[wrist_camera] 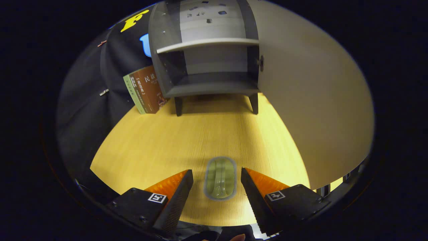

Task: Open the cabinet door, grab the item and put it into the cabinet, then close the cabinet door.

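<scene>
On the table (160, 147), right between the spread fingers (182, 190), lies the item (220, 178): a small, pale green, oval thing w/ a grey rim and ridged top, flat on the wood. The gripper (217, 187) has its jaws wide apart, holding nothing, w/ clear gaps both sides of the item, so neither finger touches it yet. Beyond, the cabinet (207, 67) stands at the far end of the table w/ its door (311, 93) swung open to the right side, a shelf (207, 42) across the middle and the lower compartment looking bare. A couple of books (145, 88) lean just beside the cabinet's left wall. Step in hand, as I judge it: the grab. To do it well, keep the item centred between the fingers, bring them low enough that the tips sit near the table surface, then close evenly so both pads press the long sides at once. The item looks low and maybe soft or slick, so a high pinch could slip off the rounded top or squirt it fwd; a skewed close would push it sideways. Can't tell how far tips are above the wood from this view. Once held, lift straight up before heading to the lower compartment, staying clear of the open door on the right and the cabinet's front edge. Door closing comes last.
</scene>
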`<state>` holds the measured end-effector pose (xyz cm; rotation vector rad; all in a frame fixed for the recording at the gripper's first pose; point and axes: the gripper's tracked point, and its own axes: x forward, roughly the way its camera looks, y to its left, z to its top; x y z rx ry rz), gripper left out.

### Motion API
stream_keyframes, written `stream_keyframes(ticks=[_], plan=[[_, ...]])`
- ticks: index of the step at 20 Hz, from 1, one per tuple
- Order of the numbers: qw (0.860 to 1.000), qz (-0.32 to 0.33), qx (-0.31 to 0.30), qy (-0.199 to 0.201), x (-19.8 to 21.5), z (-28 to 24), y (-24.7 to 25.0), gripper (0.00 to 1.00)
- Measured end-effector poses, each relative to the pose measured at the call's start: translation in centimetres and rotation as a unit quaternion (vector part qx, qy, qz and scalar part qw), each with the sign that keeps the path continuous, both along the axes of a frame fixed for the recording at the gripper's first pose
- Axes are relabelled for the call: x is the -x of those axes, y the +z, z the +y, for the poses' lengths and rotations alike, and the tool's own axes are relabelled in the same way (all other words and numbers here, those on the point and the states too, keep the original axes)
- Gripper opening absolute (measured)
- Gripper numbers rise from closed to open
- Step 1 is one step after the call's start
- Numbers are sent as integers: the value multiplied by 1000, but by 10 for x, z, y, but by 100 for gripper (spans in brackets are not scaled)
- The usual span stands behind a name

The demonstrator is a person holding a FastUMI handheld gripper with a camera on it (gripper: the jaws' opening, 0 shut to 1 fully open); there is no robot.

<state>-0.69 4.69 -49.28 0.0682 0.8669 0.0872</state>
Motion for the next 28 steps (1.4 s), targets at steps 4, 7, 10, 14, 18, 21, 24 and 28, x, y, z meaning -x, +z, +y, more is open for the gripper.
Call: stream_keyframes(ticks=[4,7,10,14,18,21,24,28], plan=[[999,35,19,-7,2,-2,-43,68],[997,66,35,-19,8,-5,-65,58],[997,54,41,-28,2,-7,-60,35],[997,49,59,-30,-1,-9,-55,19],[999,15,44,-16,-7,0,-15,19],[999,-10,30,-13,-16,2,29,19],[999,-37,18,-12,-27,5,72,19],[997,-74,9,-3,-44,12,129,19]])
